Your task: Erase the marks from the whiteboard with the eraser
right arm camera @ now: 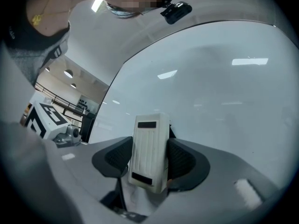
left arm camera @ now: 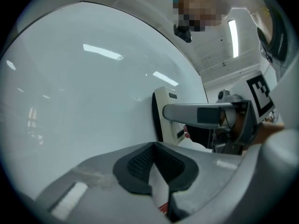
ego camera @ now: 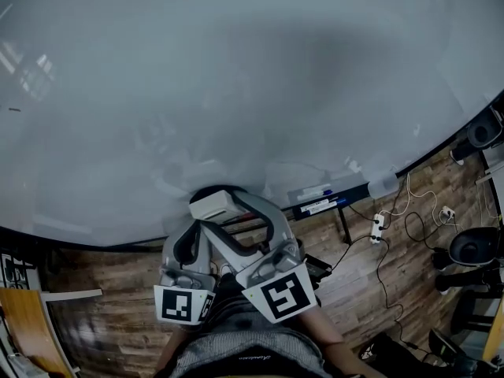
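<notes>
The whiteboard [ego camera: 236, 77] fills most of the head view and looks nearly clean, apart from a tiny dark mark [ego camera: 14, 109] at its far left. A white ribbed eraser [right arm camera: 148, 148] with a black felt underside is clamped between the pads of my right gripper [right arm camera: 148, 158]. The eraser [ego camera: 214, 205] rests against the board's lower edge, and in the left gripper view the eraser [left arm camera: 164, 113] lies flat on the board. My left gripper [left arm camera: 156, 168] hangs just left of it, pads together and holding nothing. Both grippers, left gripper [ego camera: 189, 246] and right gripper [ego camera: 256, 239], sit close together low in the head view.
A marker tray [ego camera: 323, 203] runs under the board's lower right edge. Cables and a power strip [ego camera: 378, 227] lie on the wooden floor, with a dark chair [ego camera: 472, 246] to the right. A wooden panel [ego camera: 27, 321] stands at lower left.
</notes>
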Demonstrator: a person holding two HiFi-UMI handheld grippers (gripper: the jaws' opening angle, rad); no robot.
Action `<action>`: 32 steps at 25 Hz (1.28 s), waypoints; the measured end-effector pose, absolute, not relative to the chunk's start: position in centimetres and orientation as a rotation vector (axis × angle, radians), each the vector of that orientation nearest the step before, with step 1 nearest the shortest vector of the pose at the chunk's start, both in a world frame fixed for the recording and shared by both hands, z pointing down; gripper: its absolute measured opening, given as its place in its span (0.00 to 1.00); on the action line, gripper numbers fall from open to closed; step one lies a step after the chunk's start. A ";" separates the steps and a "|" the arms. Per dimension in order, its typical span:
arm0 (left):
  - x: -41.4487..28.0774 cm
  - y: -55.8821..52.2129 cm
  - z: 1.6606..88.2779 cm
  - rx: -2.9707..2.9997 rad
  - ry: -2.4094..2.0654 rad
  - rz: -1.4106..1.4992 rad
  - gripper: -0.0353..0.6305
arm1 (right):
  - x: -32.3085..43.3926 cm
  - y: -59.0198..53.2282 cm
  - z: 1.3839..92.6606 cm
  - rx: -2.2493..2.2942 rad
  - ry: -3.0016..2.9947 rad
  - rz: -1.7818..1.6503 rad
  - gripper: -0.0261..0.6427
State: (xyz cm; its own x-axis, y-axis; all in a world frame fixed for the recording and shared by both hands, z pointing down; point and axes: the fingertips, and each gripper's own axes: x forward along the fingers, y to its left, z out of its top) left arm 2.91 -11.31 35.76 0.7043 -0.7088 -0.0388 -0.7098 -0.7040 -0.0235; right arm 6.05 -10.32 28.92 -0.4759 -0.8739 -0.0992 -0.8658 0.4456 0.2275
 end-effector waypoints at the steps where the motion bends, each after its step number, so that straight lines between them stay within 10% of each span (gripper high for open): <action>1: 3.6 -11.1 35.7 -2.867 1.187 0.041 0.06 | 6.9 -10.2 28.9 1.601 -2.642 -0.382 0.41; 32: 19.9 -8.1 35.8 -2.845 1.306 0.048 0.06 | 25.0 -9.3 29.5 1.611 -2.627 -0.353 0.41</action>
State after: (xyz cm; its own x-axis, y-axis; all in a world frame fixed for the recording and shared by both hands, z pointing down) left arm 19.86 -8.09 35.84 0.6512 -0.7582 -0.0326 -0.7585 -0.6517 0.0031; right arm 25.02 -9.25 29.50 -0.4602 -0.8838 -0.0846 -0.8747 0.4350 0.2135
